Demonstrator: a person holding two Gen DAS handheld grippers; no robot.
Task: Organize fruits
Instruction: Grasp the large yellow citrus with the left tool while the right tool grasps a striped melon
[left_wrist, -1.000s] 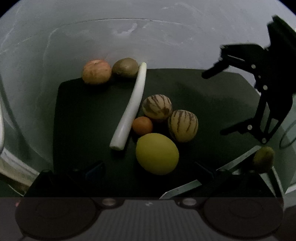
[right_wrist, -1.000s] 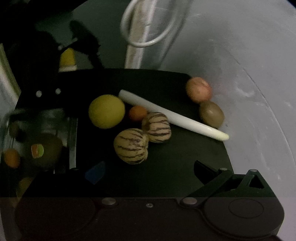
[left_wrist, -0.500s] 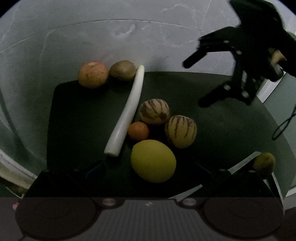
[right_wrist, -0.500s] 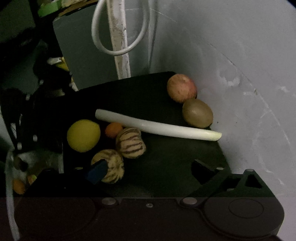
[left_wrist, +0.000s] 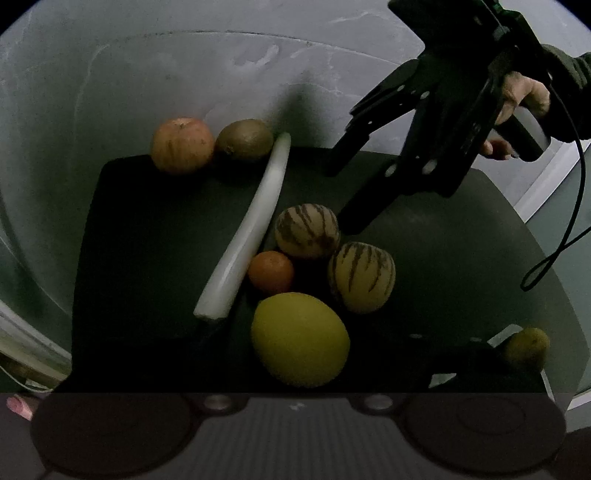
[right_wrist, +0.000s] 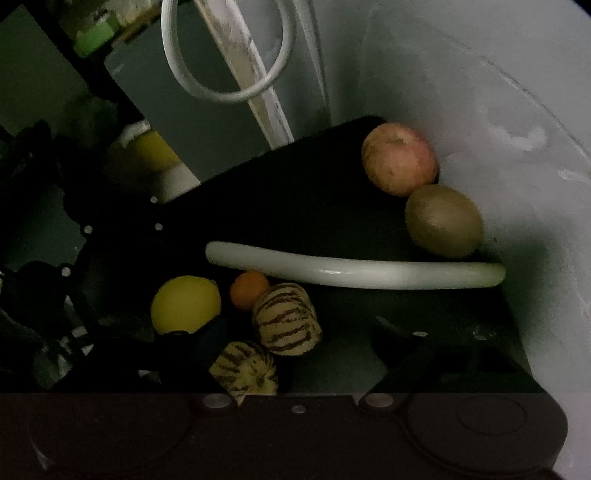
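Reaching in for a first fruit; nothing lifted yet.
The right gripper (left_wrist: 341, 201), jaws spread but just narrowing with nothing between them, hangs beside the upper striped melon (left_wrist: 307, 231); next it must straddle and pinch that fruit; the left gripper, also empty and narrowing, waits above the yellow lemon (left_wrist: 300, 339) on the dark mat (left_wrist: 147, 236).
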